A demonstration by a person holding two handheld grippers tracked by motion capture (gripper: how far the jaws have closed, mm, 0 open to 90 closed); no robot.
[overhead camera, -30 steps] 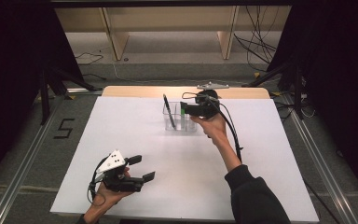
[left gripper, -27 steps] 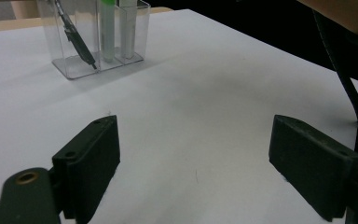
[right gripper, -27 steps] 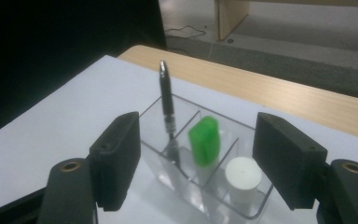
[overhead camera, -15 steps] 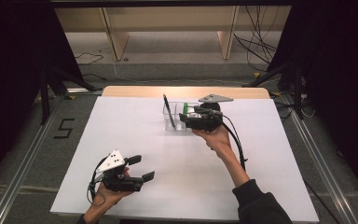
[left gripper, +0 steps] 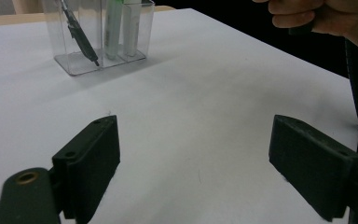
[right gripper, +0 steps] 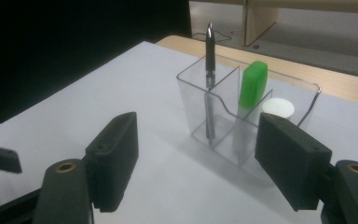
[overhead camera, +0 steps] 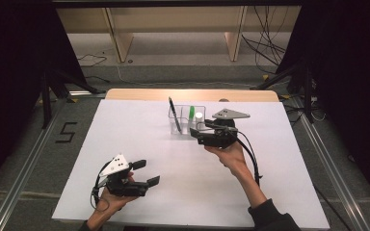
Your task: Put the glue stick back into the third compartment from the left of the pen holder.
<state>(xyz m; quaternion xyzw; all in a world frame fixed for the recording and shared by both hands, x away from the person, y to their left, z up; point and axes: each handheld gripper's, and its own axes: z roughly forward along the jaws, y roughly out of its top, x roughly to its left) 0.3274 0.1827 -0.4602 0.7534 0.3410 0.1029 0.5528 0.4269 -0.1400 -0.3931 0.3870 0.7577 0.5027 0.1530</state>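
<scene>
Plainly the clear holder [overhead camera: 187, 120] stood near the table's [overhead camera: 125, 139] far edge, a black pen [right gripper: 209, 79] and two markers [right gripper: 251, 86] upright inside. Both grippers, right [overhead camera: 198, 135] and left [overhead camera: 146, 172], gaped wide, empty. Light, stiff, slippery markers looked best pinched just below their caps.
</scene>
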